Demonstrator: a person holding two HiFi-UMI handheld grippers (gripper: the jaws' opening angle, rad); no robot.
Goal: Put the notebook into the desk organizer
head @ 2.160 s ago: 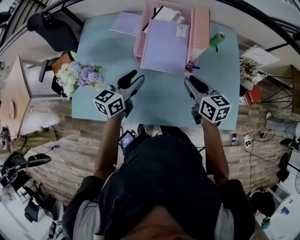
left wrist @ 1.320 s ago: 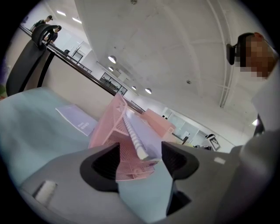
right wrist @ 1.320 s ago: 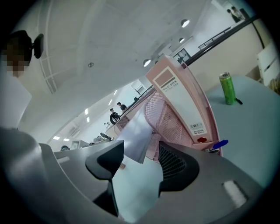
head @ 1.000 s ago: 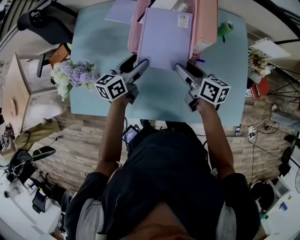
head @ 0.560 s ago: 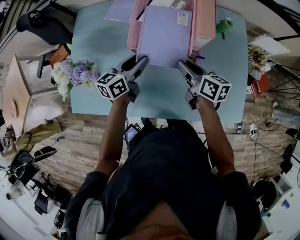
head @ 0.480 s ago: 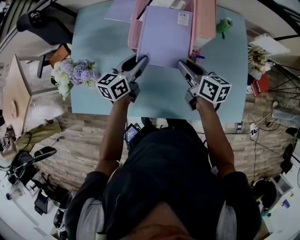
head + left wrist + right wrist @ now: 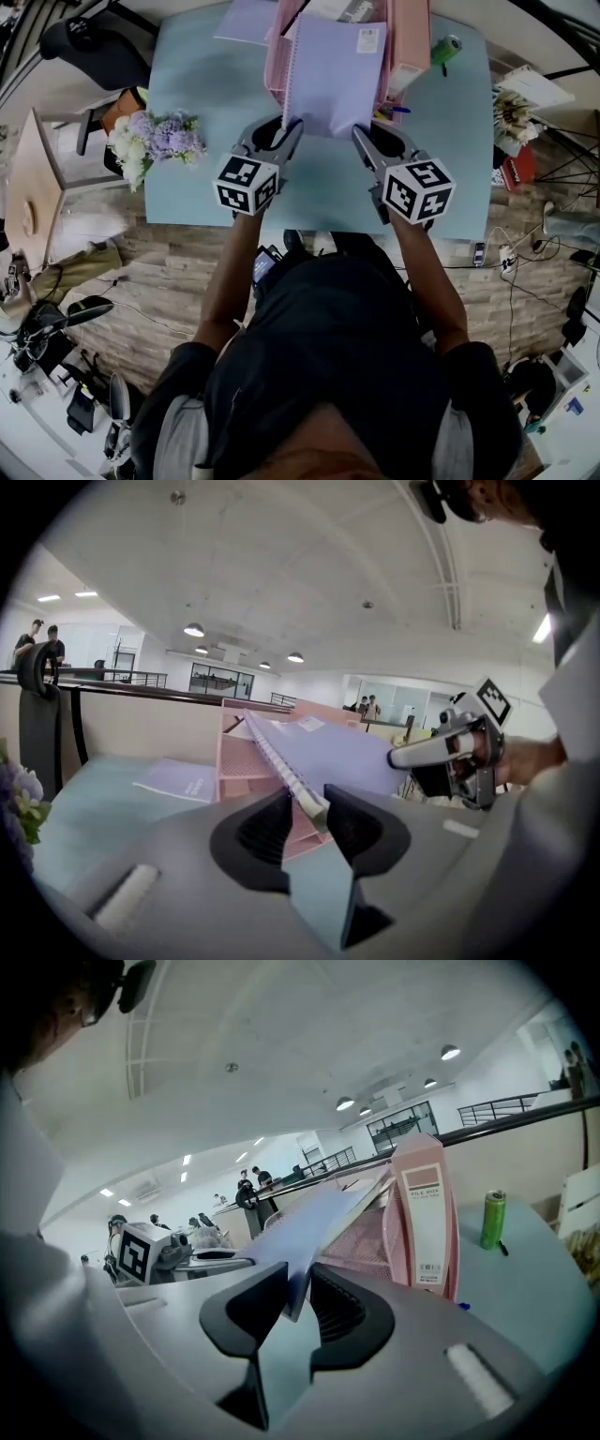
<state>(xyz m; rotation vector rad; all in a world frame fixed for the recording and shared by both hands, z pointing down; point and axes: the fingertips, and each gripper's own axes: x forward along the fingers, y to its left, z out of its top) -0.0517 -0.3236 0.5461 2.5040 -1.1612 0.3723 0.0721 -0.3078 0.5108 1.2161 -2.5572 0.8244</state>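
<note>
A lilac spiral notebook (image 7: 333,75) leans with its far end on the pink desk organizer (image 7: 411,47) and its near edge raised off the blue table (image 7: 197,187). My left gripper (image 7: 289,127) is closing, pads pressing the near left corner at the spiral binding (image 7: 298,785). My right gripper (image 7: 361,134) is also closing, with the near right corner (image 7: 298,1283) pinched between its pads. In the left gripper view the notebook (image 7: 328,757) slopes up toward the organizer (image 7: 239,761). The right gripper view shows the organizer's upright file box (image 7: 422,1213) just right of the notebook.
A bunch of purple flowers (image 7: 155,141) lies at the table's left edge. A green can (image 7: 446,52) stands right of the organizer, with a pen (image 7: 394,110) at its foot. A second lilac notebook (image 7: 246,19) lies flat at the back left.
Both grippers moved up to the notebook's near corners and their jaws narrowed onto them. The notebook's near edge has risen off the table and the book tilts more steeply.
</note>
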